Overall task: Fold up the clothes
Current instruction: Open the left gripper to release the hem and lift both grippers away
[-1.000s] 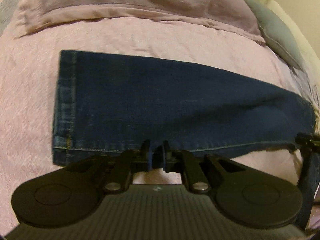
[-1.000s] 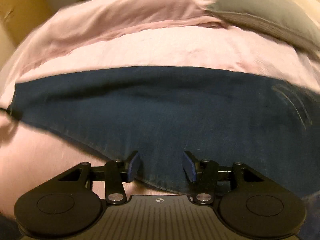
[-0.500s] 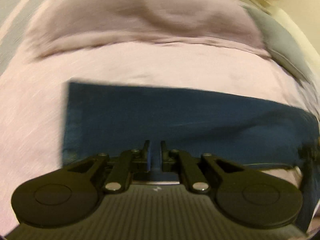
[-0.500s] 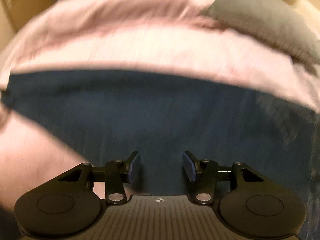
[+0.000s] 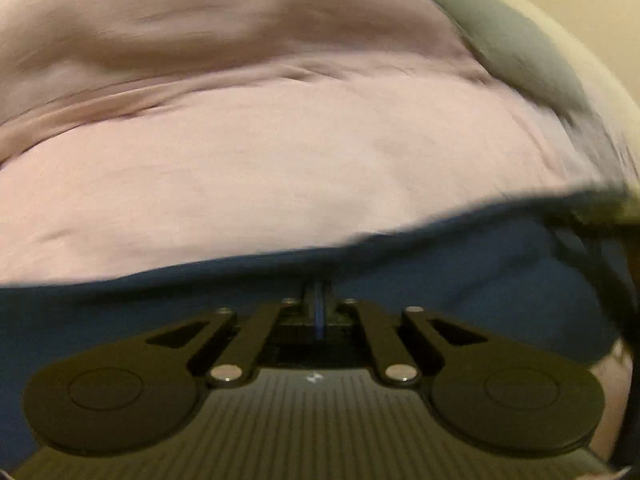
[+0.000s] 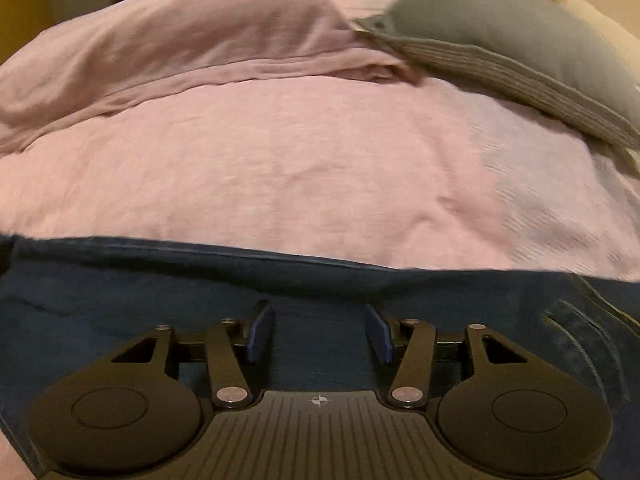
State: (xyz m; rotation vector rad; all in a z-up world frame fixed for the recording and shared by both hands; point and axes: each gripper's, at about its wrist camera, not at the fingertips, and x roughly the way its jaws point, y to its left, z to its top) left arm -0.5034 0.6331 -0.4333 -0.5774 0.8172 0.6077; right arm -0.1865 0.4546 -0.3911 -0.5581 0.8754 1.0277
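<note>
One pair of dark blue denim jeans [image 6: 120, 304] lies spread across the near part of a bed, its far edge a straight seam with the fabric below it softly rippled. The bed wears a pale pink sheet [image 6: 320, 168] of fine woven texture, lightly creased. Behind it sits one rumpled pink blanket [image 6: 192, 36], and beside that one grey pillow [image 6: 500, 32], plump, with a ribbed edge. The left claw [image 5: 318, 308] is clenched, its two black fingers pressed together at the jeans' [image 5: 480, 280] far edge; whether cloth is pinched between them cannot be told through the blur. The right claw [image 6: 320, 334] is released, its two blue pads [image 6: 260, 334] well apart over the denim.
</note>
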